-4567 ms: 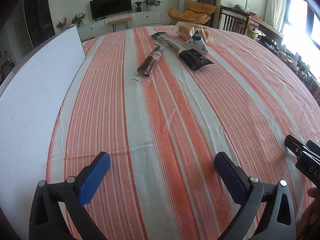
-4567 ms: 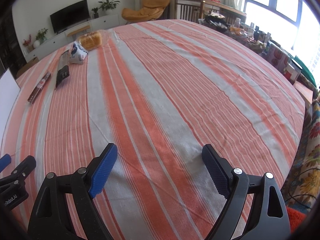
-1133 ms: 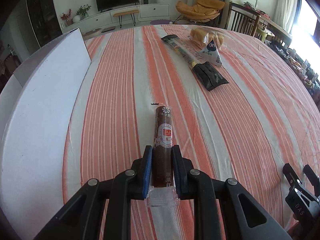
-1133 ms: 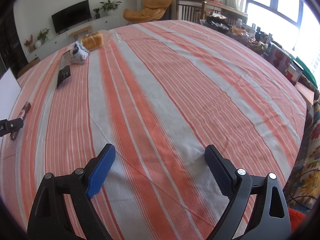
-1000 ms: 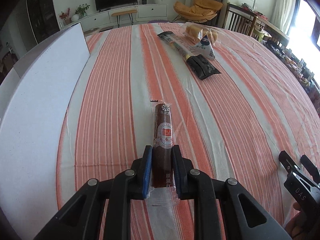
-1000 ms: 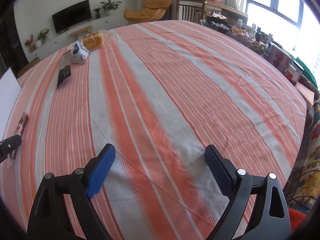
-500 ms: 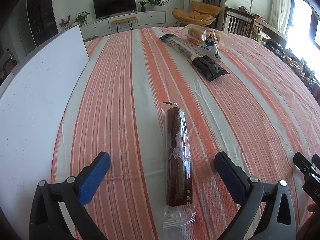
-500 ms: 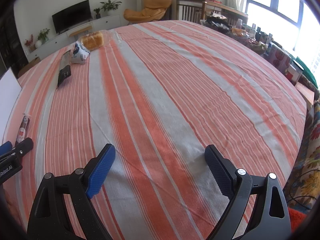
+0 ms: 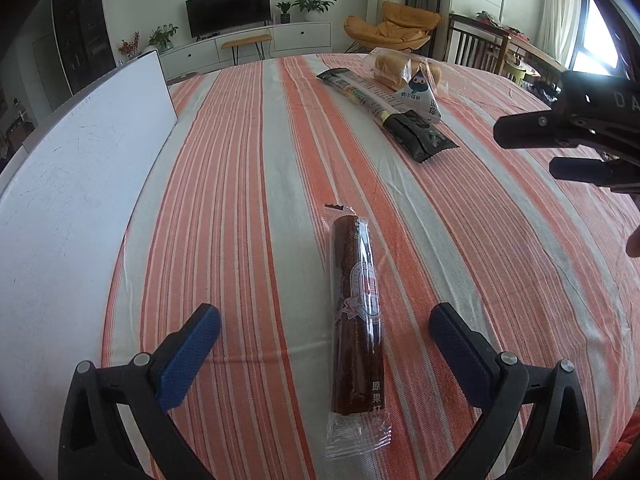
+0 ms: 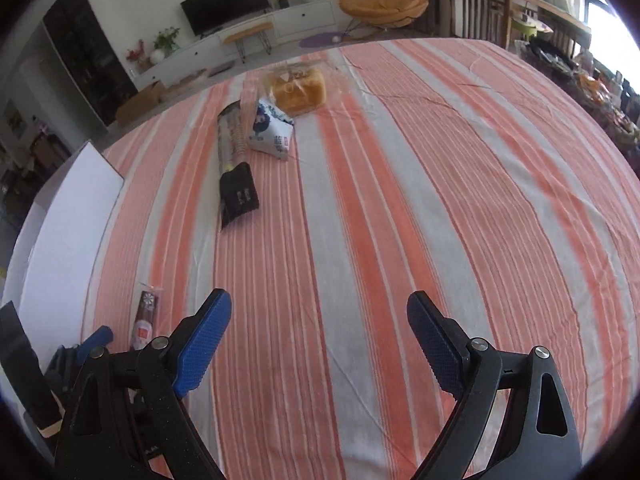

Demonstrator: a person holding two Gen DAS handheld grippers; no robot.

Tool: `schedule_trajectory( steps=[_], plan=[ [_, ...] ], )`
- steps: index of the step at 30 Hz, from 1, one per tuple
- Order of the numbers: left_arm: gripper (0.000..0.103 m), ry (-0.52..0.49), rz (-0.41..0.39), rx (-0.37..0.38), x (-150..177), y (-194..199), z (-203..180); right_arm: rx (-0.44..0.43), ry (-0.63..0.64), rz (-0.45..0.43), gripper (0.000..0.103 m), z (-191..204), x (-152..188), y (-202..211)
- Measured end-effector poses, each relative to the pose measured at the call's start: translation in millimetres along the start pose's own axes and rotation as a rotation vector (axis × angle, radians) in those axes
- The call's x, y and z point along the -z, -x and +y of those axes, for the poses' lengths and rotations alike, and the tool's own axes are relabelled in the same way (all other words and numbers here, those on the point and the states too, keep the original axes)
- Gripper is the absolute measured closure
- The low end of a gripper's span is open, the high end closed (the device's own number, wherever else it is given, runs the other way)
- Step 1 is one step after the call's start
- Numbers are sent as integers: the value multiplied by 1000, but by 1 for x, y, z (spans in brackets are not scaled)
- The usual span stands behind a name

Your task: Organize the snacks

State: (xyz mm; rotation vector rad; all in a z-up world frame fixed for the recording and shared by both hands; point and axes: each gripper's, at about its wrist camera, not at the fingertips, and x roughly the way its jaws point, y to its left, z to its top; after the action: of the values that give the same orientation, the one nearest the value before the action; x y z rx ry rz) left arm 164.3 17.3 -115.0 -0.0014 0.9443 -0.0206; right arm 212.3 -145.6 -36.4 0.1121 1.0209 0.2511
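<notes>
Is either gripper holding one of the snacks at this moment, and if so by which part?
Nothing is held. The left gripper stands open astride the brown snack stick, pads clear of it. The right gripper is open over bare tablecloth.

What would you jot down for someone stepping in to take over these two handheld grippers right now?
Left gripper: open, jaws just opened, pads clear of the brown fruit stick lying on the striped tablecloth between them.
Right gripper: open, empty, above bare cloth.
Far end of the table: long black packet, white triangular pouch and bagged bread, close together.
Done: fruit stick set down near the table's front edge, beside the white board.
Left: the three far snacks.
</notes>
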Motion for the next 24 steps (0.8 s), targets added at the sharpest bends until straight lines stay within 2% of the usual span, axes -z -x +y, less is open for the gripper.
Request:
schedule_trajectory(
  steps=[5,8,10,11,12,15,18,20,24],
  plan=[
    [0,0,0,0,0,0,0,-39,83,94,14,35,-53,-59],
    [0,0,0,0,0,0,0,22,166,127,16,58,-60,-87],
    [0,0,0,0,0,0,0,57,245,157,37,72,-54,-98],
    [0,0,0,1,0,0,1,110,300,135,59,77,-50,-95],
    [0,0,0,1,0,0,1,95,320,145,69,80,-46,-92],
    [0,0,0,1,-1,0,1,59,342,185,80,76,-28,-70],
    [0,0,0,1,-1,0,1,46,398,211,80,60,6,-31],
    [0,0,0,0,-1,0,0,67,406,230,81,40,38,-3],
    [0,-2,0,-3,-1,0,0,130,260,233,81,-22,100,48]
  ],
)
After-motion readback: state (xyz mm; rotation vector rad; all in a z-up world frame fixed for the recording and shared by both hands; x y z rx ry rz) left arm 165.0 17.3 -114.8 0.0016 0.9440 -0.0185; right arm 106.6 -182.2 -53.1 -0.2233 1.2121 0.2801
